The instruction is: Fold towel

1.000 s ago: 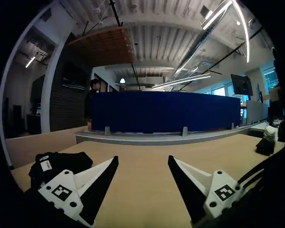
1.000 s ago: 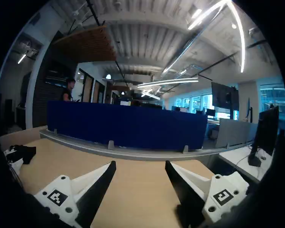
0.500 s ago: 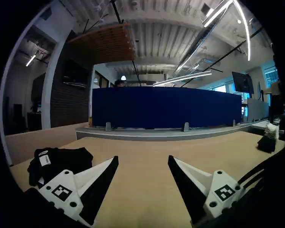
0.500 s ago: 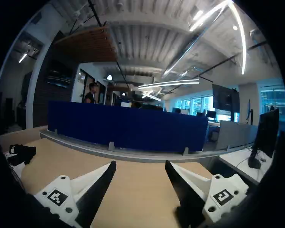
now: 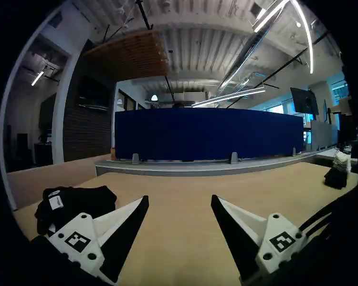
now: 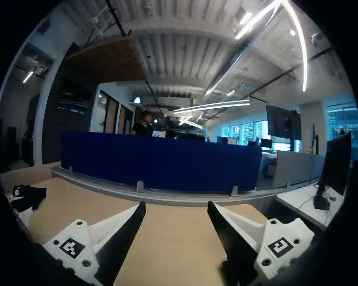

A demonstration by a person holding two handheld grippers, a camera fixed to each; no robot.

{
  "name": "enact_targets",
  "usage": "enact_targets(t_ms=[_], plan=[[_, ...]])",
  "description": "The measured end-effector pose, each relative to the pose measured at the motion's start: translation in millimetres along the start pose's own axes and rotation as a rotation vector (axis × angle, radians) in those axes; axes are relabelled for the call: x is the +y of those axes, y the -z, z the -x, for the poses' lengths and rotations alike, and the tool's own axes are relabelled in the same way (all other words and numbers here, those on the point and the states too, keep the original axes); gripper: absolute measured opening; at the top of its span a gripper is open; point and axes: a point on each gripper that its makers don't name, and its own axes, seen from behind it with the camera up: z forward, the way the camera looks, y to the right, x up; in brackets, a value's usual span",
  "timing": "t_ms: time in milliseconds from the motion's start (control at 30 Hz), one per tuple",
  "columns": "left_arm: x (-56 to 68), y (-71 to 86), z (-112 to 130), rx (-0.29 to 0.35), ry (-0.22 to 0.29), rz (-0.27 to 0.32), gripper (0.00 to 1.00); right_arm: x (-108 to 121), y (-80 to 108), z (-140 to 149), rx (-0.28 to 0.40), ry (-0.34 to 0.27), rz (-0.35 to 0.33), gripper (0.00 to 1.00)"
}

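The folding has not started yet, as far as I can tell. The soft black cloth towel (image 5: 81, 202) lies in a bumpy heap at the lower left of the left gripper view, on the light brown wooden worktop (image 5: 179, 188). It has a small white tag (image 5: 56, 202) on it. It is not spread out flat, and no neat fold shows in it. The left gripper (image 5: 179, 197) sits low over the worktop, and its jaws are wide open with nothing between them. The towel is just beside the jaw on the left side of the frame and partly behind it, but I cannot tell if they touch. The right gripper (image 6: 175, 204) is also low over the bare wood, with its jaws wide open and empty too. In the right gripper view a small black lump (image 6: 28, 194) sits at the far left edge; I think it is the same towel, well apart from those jaws. At the far right of the left gripper view there is a little dark and pale pile (image 5: 339, 170), too small to tell what it is. A long blue wall (image 5: 203, 133) stands behind the worktop, and a person (image 6: 143, 126) is behind it. So all the work is left: pick up the towel, spread it flat, fold it over, and make it neat.
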Motion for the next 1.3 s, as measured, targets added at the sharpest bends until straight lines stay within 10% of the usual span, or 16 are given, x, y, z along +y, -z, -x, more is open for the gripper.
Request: enact_targets(t_ms=[400, 1300], plan=[[-1.4, 3.0, 1.2, 0.000, -0.002, 0.000, 0.97, 33.4, 1.0, 2.5, 0.053, -0.040, 0.036, 1.00], [-2.5, 2.5, 1.1, -0.001, -0.002, 0.000, 0.97, 43.7, 2.1, 138.0, 0.026, -0.114, 0.014, 1.00]])
